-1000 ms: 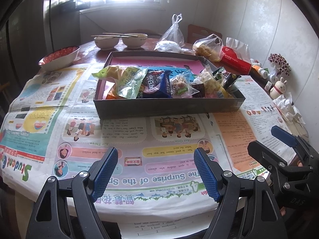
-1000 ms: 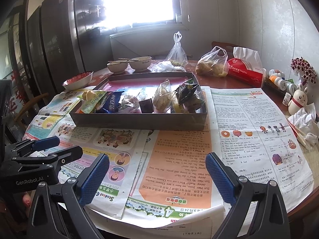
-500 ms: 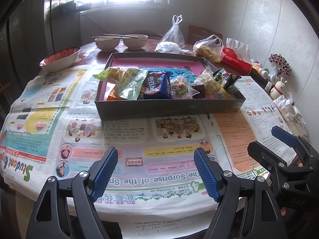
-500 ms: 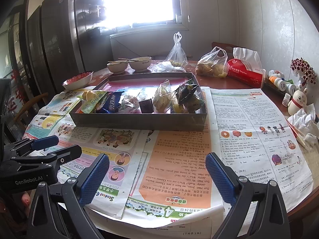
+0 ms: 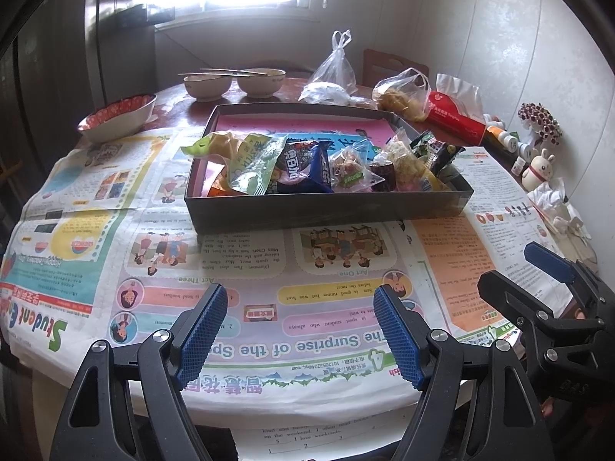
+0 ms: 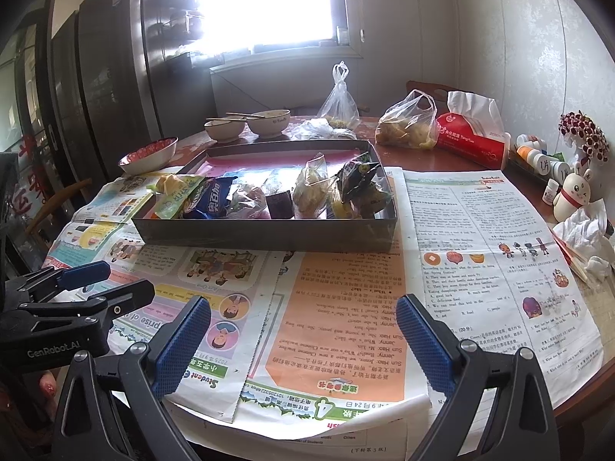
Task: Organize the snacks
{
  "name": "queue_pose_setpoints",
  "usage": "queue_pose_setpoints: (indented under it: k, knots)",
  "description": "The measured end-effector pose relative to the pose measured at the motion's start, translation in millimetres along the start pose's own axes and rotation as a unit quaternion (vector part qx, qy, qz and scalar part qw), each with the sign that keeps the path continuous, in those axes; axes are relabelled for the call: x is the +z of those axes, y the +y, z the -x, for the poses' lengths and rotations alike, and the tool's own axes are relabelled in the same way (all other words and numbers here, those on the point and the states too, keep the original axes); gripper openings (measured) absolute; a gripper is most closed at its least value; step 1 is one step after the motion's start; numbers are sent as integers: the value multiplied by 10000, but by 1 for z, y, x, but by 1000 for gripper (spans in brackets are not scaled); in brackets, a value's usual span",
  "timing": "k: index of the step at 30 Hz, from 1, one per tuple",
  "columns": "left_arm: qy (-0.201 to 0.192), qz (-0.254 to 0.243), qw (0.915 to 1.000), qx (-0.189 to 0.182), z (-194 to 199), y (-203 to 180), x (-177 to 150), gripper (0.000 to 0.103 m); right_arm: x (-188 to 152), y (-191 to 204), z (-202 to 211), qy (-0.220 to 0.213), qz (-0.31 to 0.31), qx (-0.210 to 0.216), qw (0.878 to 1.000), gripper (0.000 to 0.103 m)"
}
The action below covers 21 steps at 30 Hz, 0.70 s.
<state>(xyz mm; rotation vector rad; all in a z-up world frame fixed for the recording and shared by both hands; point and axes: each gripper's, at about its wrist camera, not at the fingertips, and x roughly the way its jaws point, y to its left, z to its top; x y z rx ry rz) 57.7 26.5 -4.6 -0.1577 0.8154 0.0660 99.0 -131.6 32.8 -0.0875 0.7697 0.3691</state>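
A dark shallow box [image 5: 326, 207] [image 6: 265, 234] sits on the newspaper-covered table. Several snack packets lie along its near side: a green packet [image 5: 250, 165] [image 6: 177, 196], a blue packet [image 5: 303, 167] [image 6: 209, 201], clear bags [image 5: 348, 171] [image 6: 313, 186] and a dark packet [image 5: 434, 150] [image 6: 357, 176]. My left gripper [image 5: 300, 330] is open and empty, hovering over the table's near edge, well short of the box. My right gripper [image 6: 303, 340] is open and empty, beside it to the right. Each gripper shows in the other's view.
Two bowls with chopsticks [image 5: 234, 82], a red-patterned bowl [image 5: 117, 117], plastic bags [image 5: 403, 94], a red tissue pack [image 6: 472, 140], small bottles [image 6: 538, 157] and a rabbit figurine [image 6: 572, 196] stand around the back and right. Crumpled tissue [image 6: 584, 230] lies at right.
Both grippers stay open and almost still; the left view has shifted very slightly, so the box sits a little lower and to the right.
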Motion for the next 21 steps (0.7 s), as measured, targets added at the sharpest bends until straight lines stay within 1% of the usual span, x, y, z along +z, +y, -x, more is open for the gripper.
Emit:
queue_pose_setpoints:
  k: [7,14,18,20,21]
  knots:
    - [-30,-55,10000,30,1,1,1,80,0,-1,0,-11,9,-39,10000,98]
    - [-250,5,9997,44,6,11,10,80,5,-9,-3,-29,-17,-197,9998,98]
    - [-358,96,9993,60,6,24,18,80,16,-25,-4,-74,-128,-322,9994,98]
    - [-380,111,9991,162,7,35,24,80,25,-38,-5,-85,-255,-388,9989,98]
    - [-407,186,9986,287,7,47,31,80,31,-49,-9,-34,-321,-391,9987,98]
